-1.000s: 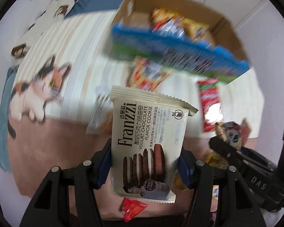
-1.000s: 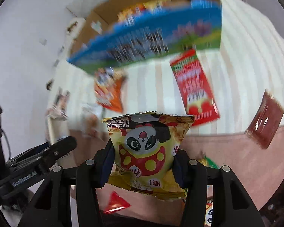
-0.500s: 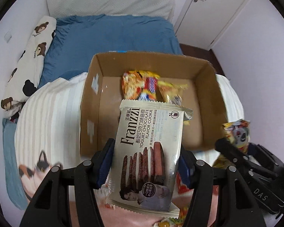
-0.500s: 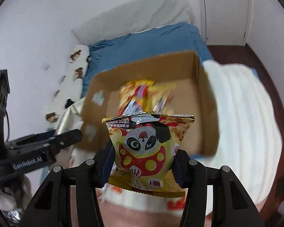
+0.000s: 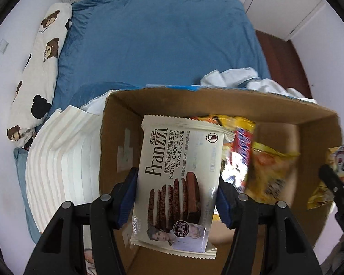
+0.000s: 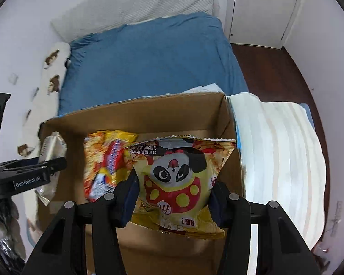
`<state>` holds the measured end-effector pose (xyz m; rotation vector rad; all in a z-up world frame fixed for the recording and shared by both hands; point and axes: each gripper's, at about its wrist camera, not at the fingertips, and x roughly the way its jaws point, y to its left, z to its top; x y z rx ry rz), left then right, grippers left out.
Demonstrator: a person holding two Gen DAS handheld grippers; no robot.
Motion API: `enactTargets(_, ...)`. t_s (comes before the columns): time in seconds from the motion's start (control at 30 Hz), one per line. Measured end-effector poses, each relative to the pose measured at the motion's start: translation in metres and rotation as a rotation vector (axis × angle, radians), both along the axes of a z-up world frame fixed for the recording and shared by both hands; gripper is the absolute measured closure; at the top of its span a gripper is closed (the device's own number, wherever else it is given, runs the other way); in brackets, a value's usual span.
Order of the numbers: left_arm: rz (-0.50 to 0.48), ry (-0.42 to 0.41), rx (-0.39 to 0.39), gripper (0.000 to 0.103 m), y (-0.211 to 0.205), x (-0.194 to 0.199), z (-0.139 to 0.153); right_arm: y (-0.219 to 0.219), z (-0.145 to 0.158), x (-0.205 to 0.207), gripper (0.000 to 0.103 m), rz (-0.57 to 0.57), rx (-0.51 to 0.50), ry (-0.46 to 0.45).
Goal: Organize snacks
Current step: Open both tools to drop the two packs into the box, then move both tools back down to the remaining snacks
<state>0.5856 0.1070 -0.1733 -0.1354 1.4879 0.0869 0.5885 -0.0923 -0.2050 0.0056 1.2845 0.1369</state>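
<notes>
My left gripper (image 5: pixel 175 200) is shut on a cream Franzzi chocolate cookie pack (image 5: pixel 181 174), held upright over the left half of an open cardboard box (image 5: pixel 117 137). My right gripper (image 6: pixel 172 200) is shut on a yellow panda snack bag (image 6: pixel 178 183), hanging over the right half of the same cardboard box (image 6: pixel 149 112). Inside the box lie yellow and red snack bags (image 5: pixel 259 160), seen as the snack bags (image 6: pixel 105 160) in the right wrist view. The panda bag (image 5: pixel 337 167) and right gripper show at the left view's right edge; the cookie pack (image 6: pixel 52 153) shows at the right view's left.
The box stands on a cream striped blanket (image 5: pixel 62 160) on a bed with a blue sheet (image 5: pixel 160 45). A bear-print pillow (image 5: pixel 36 75) lies along the left wall. White cloth (image 5: pixel 240 80) bunches behind the box. Blanket (image 6: pixel 279 160) spreads right of the box; a white door (image 6: pixel 259 9) stands beyond.
Both grippers have swept forward with their packs, from over the blanket strewn with loose snacks to over the box's open top. The box now fills the lower half of both views.
</notes>
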Motion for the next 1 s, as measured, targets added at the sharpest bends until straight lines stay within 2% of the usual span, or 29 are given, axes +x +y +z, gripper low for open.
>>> enactTargets(0.13,0.005,0.037,0.004,0.045,0.004,0.014,-0.020,0.000,-0.019,0.019,0.047,-0.004,-0.039,0.023)
enactTargets(0.17,0.012,0.046,-0.003,0.044,0.005,0.016,-0.024,0.000,-0.026,0.025,0.043,-0.013,-0.048,0.045)
enactTargets(0.2,0.013,0.043,-0.001,0.037,0.007,0.018,-0.027,-0.001,-0.031,0.028,0.028,-0.023,-0.063,0.066)
enactTargets(0.23,0.014,0.037,0.006,0.019,0.007,0.020,-0.027,-0.001,-0.035,0.031,0.025,-0.032,-0.063,0.084)
enactTargets(0.27,0.016,0.031,0.005,0.013,0.008,0.020,-0.029,-0.001,-0.037,0.032,0.017,-0.032,-0.041,0.094)
enactTargets(0.33,0.026,0.023,-0.023,0.011,0.007,0.020,-0.028,0.003,-0.039,0.031,0.013,-0.027,-0.044,0.101)
enactTargets(0.37,0.028,0.020,-0.029,0.010,0.007,0.020,-0.028,0.007,-0.040,0.031,0.007,-0.010,-0.051,0.103)
enactTargets(0.7,0.044,-0.013,-0.093,0.008,0.003,0.006,-0.012,0.021,-0.033,0.010,0.006,0.044,-0.045,0.098)
enactTargets(1.0,0.058,-0.172,-0.082,0.008,-0.004,-0.049,0.037,0.015,-0.004,-0.037,0.006,0.035,0.012,0.029)
